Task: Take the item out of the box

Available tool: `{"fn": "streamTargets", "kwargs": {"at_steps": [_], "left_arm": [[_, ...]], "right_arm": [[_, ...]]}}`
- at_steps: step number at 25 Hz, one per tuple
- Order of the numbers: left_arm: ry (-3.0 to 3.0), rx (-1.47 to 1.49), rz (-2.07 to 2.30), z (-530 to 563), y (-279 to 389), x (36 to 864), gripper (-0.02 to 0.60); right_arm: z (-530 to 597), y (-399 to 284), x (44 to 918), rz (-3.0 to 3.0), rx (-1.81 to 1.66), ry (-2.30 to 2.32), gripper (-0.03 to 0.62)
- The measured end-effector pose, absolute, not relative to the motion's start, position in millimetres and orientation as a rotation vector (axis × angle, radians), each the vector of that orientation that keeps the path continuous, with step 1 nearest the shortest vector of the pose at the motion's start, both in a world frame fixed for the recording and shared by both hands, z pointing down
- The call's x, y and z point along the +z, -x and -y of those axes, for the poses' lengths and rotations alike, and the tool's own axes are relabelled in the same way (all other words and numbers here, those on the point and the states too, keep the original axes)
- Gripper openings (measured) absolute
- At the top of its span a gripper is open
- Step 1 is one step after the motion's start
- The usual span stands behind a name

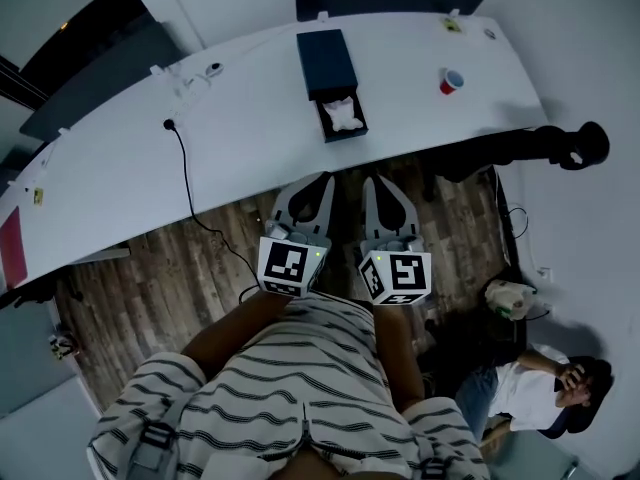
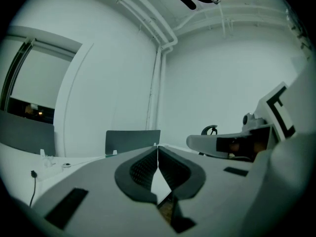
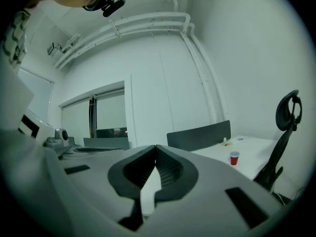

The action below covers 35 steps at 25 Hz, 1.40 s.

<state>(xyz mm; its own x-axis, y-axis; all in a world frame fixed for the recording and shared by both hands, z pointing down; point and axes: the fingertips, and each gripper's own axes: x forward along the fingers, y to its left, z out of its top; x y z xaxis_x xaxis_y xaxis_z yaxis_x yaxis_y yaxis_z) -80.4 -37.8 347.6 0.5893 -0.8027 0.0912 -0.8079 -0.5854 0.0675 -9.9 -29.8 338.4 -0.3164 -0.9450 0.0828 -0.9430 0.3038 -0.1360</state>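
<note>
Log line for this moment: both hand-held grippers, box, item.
left hand-held gripper: shut, empty | right hand-held gripper: shut, empty | box: open, on table | item: white, inside box | stage: box not reached

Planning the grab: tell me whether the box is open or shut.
Open: the box has its tray slid out, with the white item showing inside.

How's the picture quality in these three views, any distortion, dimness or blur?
Head view: dim, bluish, fisheye bends the long white table into an arc. Left gripper view: black rounded corners; the shut left gripper looms large and soft. Right gripper view: same black corners; the shut right gripper looks soft, the small red cup beyond sharper.
</note>
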Motion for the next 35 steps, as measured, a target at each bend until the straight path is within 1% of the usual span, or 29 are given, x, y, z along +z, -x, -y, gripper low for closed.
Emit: {"fn": "streamTargets", "kwargs": {"at_steps": [13,29,35], "left_arm": [[-2.688,0.108,1.308,94,73,367,0.026],[-2.657,0.287,1.391,146,31,393,0.026],[-2.614,0.399,1.336,163,12,422,0.026]], "right_arm": [[86,9,347,-2.523,-0.268,1.884,0.018],[139,-45,378,-2.551,-0.337,1.835,0.018],[145,-59,393,-2.596,-0.359,1.834,0.018]]}}
